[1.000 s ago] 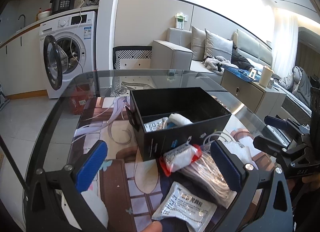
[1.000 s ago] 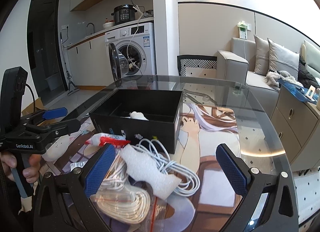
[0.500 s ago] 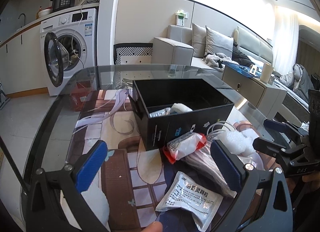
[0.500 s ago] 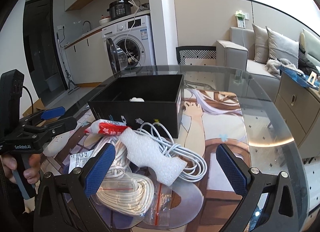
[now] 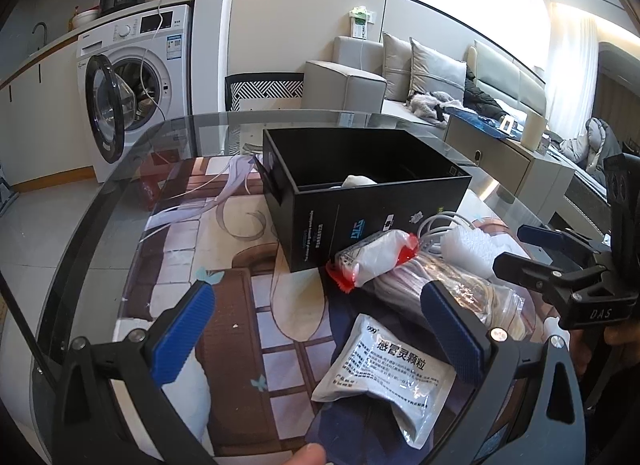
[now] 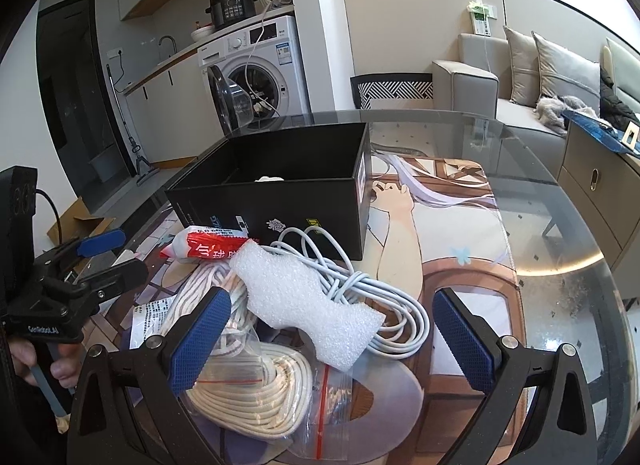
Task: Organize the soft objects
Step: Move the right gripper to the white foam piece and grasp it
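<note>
A black open box (image 5: 376, 201) (image 6: 280, 201) stands on the glass table with a white soft thing (image 5: 358, 181) inside. In front of it lie a red-and-white packet (image 5: 372, 257) (image 6: 208, 245), a bagged coil of cream rope (image 6: 244, 385) (image 5: 452, 289), a white foam piece (image 6: 304, 305) (image 5: 472, 245), a white cable (image 6: 360, 289) and a white medicine sachet (image 5: 384, 373). My left gripper (image 5: 320, 337) is open above the sachet. My right gripper (image 6: 332, 341) is open over the foam and rope.
A printed mat (image 6: 452, 249) covers the table; its round glass edge (image 5: 80, 249) curves at left. A white plush piece (image 5: 188, 385) lies under the left finger. A washing machine (image 5: 132, 81) and sofa (image 6: 500, 81) stand beyond.
Both grippers have lowered and drawn back a little toward the pile in front of the box. Both stay open and empty.
</note>
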`<state>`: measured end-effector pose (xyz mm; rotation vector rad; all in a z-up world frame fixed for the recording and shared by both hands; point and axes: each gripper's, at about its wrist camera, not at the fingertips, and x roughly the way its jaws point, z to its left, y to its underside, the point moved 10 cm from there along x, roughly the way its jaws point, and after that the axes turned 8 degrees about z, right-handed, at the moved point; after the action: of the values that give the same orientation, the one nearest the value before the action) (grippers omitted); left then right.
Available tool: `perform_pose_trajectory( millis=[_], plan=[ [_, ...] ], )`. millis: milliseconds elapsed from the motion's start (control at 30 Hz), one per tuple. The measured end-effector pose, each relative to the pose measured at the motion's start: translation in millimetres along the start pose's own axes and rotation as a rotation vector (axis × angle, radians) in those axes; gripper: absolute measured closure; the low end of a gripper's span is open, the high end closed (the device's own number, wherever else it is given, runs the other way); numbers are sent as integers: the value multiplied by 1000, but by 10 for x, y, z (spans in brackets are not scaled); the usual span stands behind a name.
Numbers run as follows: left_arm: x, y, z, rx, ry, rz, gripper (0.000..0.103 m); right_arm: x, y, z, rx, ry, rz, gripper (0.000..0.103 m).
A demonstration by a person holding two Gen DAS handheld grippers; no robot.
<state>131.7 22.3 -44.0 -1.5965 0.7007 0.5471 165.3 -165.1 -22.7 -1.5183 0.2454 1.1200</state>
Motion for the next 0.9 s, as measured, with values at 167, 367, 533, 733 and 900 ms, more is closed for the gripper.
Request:
perform_pose_trajectory(
  millis=[167, 367, 533, 733, 900],
  plan=[
    [9, 5, 15, -3, -3, 4, 0, 113, -16, 10, 14, -4, 28, 1],
    [22, 9, 19, -2, -4, 7, 0, 211, -22, -8, 19, 16, 55, 1],
    [45, 20, 37, -5, -7, 13, 0, 225, 28, -76, 34, 22, 71, 1],
    [54, 29, 43, -5, -8, 14, 0, 230, 59, -101, 47, 16, 76, 2],
    [60, 29, 48, -9, -8, 14, 0, 222, 79, -76, 38, 28, 74, 9]
  ],
)
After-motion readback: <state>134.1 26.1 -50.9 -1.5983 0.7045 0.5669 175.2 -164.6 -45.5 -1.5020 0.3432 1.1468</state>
